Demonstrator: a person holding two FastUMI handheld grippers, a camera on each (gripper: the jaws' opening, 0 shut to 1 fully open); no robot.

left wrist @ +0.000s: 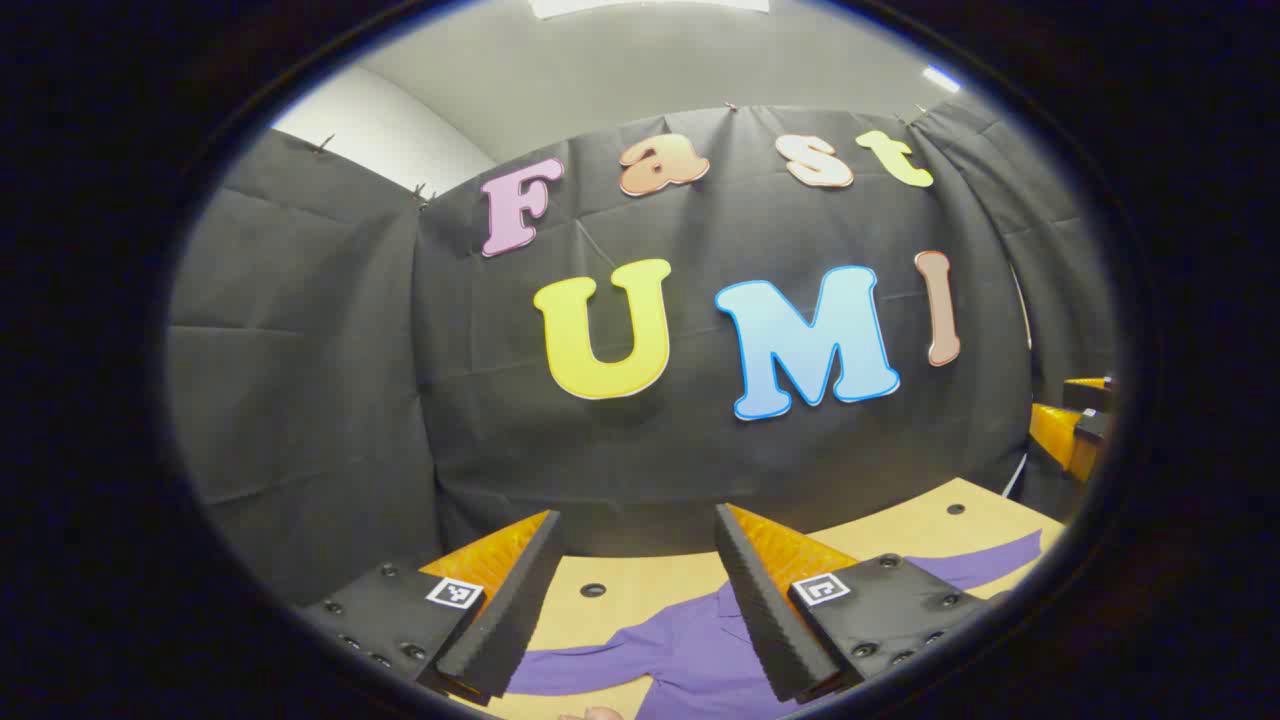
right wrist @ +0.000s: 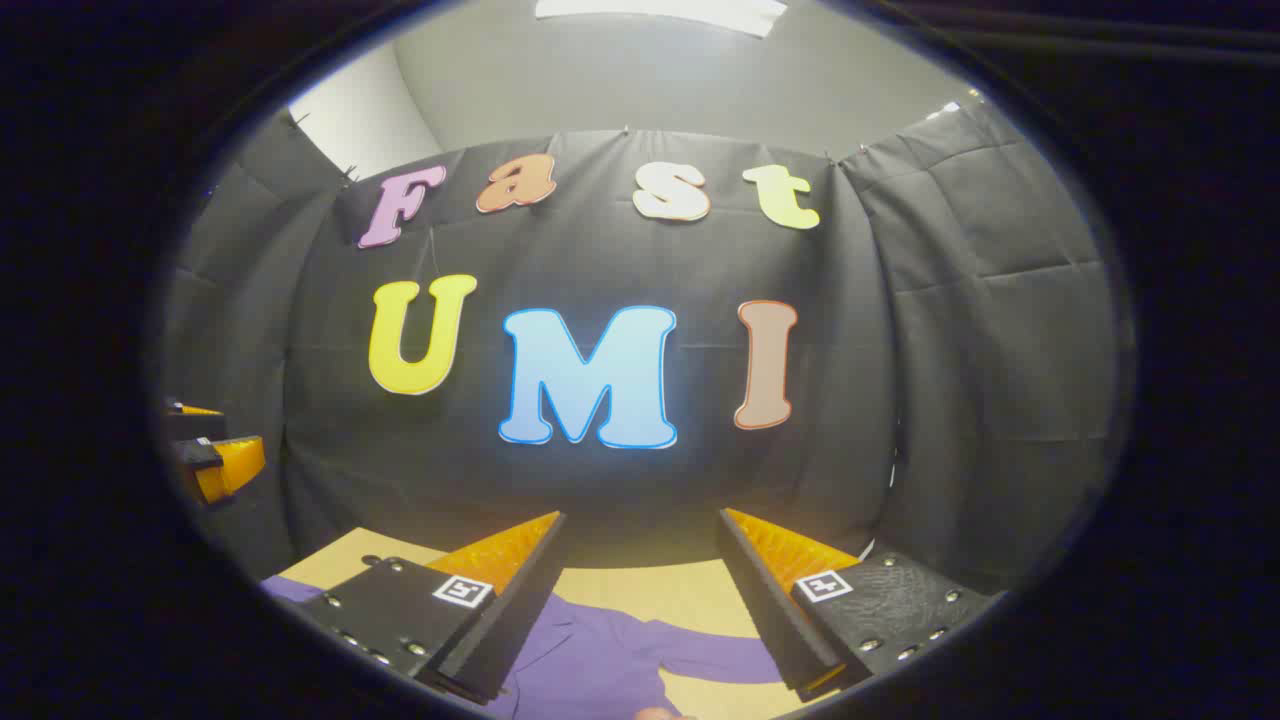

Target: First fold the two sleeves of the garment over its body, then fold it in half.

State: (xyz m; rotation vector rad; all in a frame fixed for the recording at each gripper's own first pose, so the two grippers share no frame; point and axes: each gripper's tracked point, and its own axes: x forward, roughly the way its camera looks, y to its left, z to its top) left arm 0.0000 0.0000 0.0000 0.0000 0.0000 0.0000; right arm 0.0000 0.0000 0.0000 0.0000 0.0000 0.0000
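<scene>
Left gripper (left wrist: 635, 530) and right gripper (right wrist: 640, 530) are both hanging above the table (left wrist: 900, 530), fingers spread wide, gripping nothing. Purple garment (left wrist: 690, 650) is lying flat below, sleeves spread out.

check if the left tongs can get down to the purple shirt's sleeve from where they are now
Probably yes: the left tongs hang open above the table, and the purple shirt lies flat below with its sleeve spread out, nothing between them.
</scene>
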